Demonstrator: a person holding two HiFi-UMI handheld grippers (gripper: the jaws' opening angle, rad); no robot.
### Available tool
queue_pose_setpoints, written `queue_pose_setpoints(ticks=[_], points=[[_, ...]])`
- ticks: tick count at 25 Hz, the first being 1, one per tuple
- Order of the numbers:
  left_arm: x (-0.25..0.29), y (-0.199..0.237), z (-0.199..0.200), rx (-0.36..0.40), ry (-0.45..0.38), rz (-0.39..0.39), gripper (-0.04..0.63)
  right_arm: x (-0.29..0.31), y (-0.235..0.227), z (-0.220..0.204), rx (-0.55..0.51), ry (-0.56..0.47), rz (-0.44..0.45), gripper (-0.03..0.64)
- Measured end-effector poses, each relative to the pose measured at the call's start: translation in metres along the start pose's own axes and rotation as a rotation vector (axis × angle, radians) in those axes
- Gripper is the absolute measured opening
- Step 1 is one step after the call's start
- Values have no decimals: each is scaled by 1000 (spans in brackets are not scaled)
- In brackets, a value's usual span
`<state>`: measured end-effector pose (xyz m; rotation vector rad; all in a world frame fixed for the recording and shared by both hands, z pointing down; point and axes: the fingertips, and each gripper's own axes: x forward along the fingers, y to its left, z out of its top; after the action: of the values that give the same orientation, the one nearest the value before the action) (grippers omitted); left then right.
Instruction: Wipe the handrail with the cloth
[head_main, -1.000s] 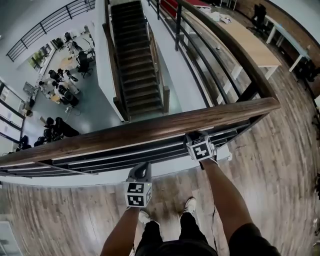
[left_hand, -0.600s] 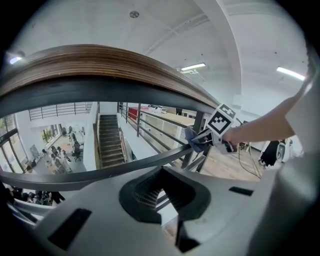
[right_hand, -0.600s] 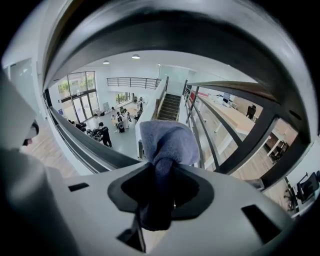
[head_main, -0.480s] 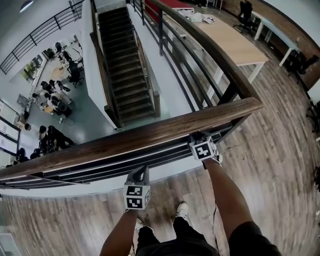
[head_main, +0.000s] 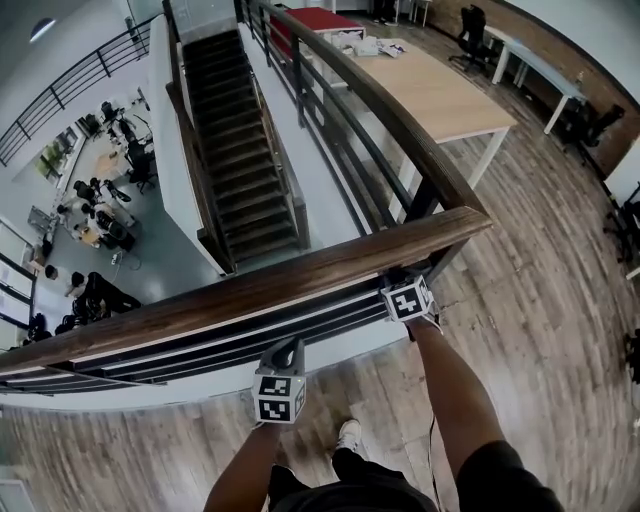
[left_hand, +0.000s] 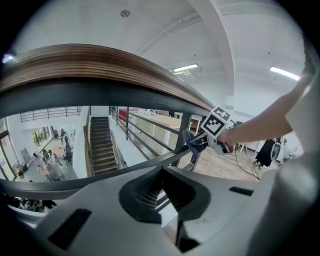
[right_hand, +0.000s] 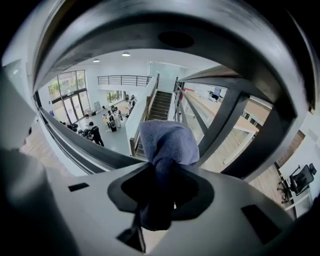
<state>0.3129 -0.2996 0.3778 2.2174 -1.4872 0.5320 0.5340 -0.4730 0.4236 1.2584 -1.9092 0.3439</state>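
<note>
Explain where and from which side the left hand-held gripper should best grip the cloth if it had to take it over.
Probably the bunched free end of the cloth, which sticks out past the jaws of the right hand-held gripper. Come from the left, just below the handrail: that end points toward the left hand-held gripper, while the rest is pinched between the right one's jaws.

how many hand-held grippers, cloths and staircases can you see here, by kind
hand-held grippers: 2, the left hand-held gripper and the right hand-held gripper
cloth: 1, clamped in the right hand-held gripper
staircase: 1
total: 4
</note>
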Motion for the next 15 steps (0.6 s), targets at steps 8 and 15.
queue_pose_setpoints(ticks=[8,15], points=[[23,-43,-6,15,23,-39,3,-3,-53,-20,-3,-1,-28,106],[25,-47,-10,11,16,-56,3,-7,-59,-16,-16,-18,-44,106]])
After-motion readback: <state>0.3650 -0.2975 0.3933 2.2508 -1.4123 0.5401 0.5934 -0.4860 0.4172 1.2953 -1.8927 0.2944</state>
